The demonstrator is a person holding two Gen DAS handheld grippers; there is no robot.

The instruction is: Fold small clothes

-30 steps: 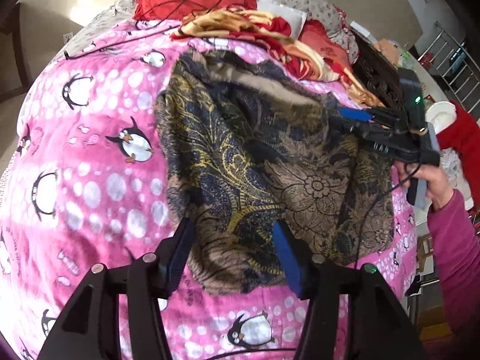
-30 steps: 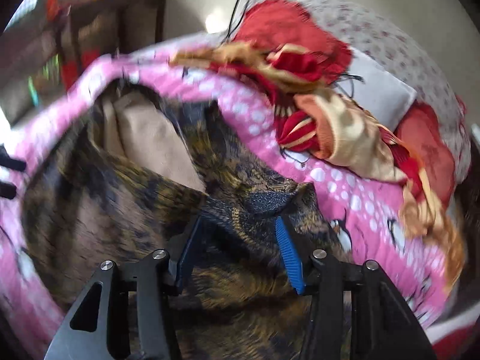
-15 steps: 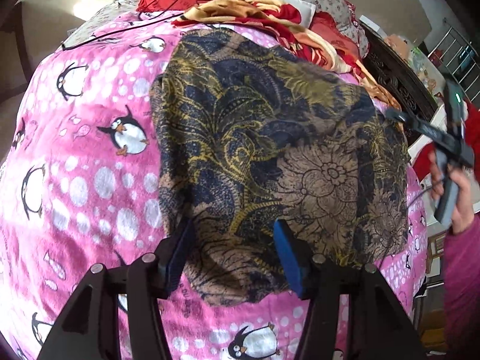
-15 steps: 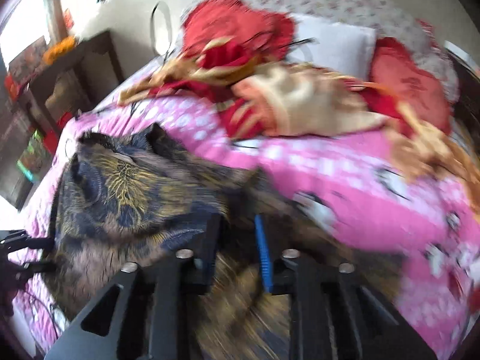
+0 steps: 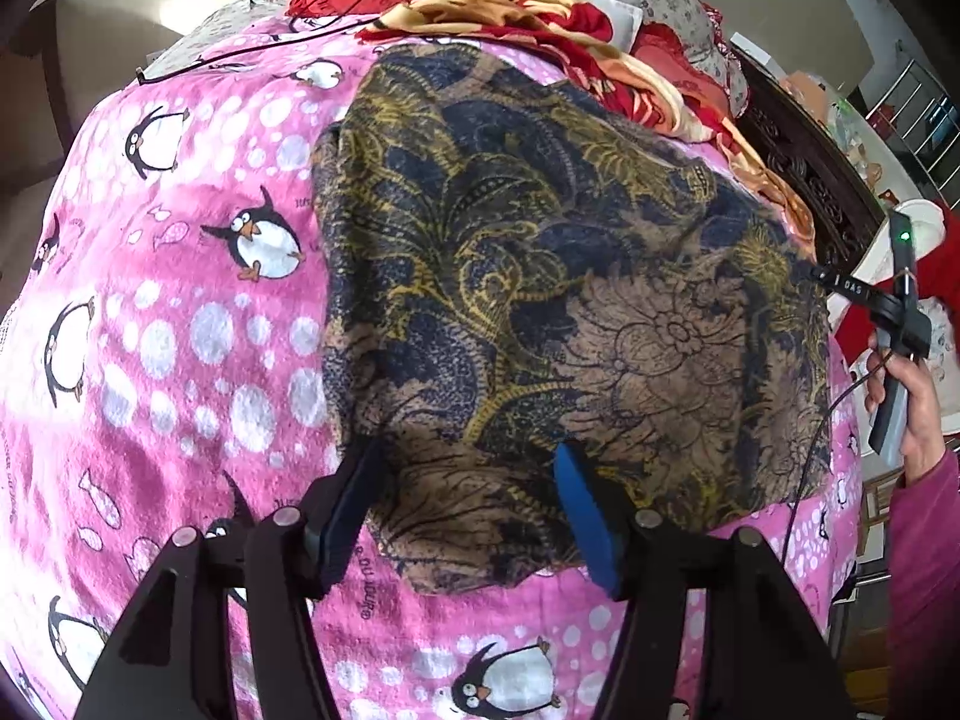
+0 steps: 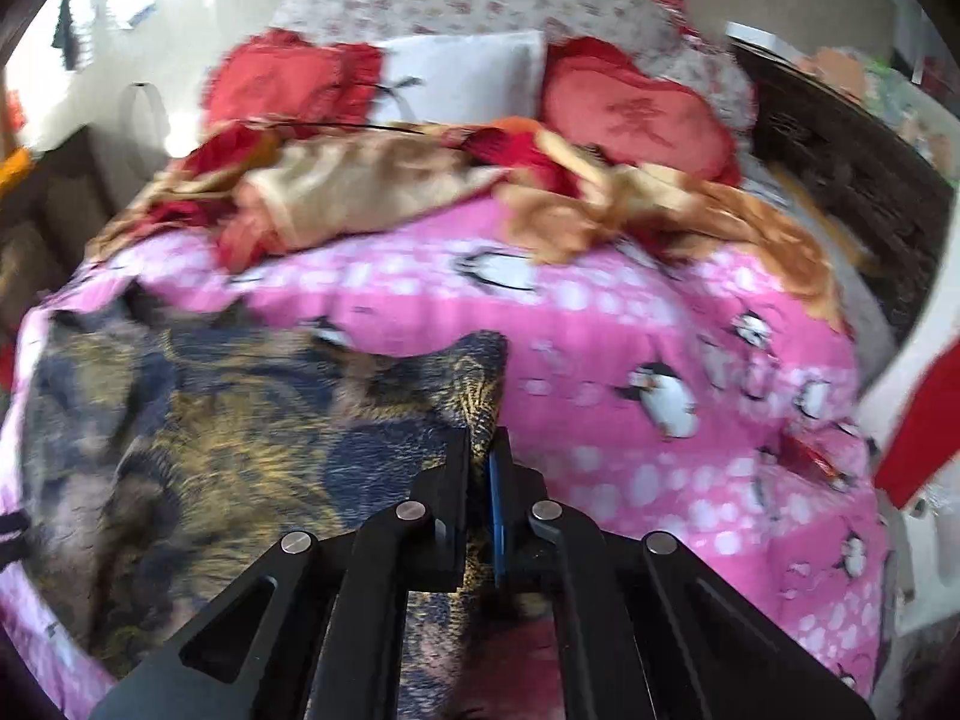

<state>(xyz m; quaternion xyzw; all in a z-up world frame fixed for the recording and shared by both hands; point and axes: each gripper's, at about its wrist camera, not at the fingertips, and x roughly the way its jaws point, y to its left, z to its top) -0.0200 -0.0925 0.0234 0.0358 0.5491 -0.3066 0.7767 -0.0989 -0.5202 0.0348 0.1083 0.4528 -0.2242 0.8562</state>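
Note:
A dark blue and gold patterned garment (image 5: 540, 300) lies spread on the pink penguin blanket (image 5: 180, 330). My left gripper (image 5: 465, 456) hovers over its near edge with jaws opening; cloth lies under the gap, but the blue pads (image 5: 579, 516) do not press it. In the left wrist view my right gripper (image 5: 831, 283), held by a hand in a pink sleeve, reaches the garment's right edge. In the right wrist view my right gripper (image 6: 480, 441) is shut on a raised edge of the garment (image 6: 210, 450), with cloth pinched between its fingers.
A heap of red and gold cloth (image 5: 570, 30) lies beyond the garment, with red pillows (image 6: 636, 114) and a white pillow (image 6: 462, 78) behind it. A black cable (image 5: 252, 51) crosses the blanket's far side. Dark carved wooden furniture (image 5: 804, 180) stands at the right.
The right gripper swept out to the garment's right edge and closed on the cloth. The beige inner side is covered and the garment lies flatter. The left gripper barely moved.

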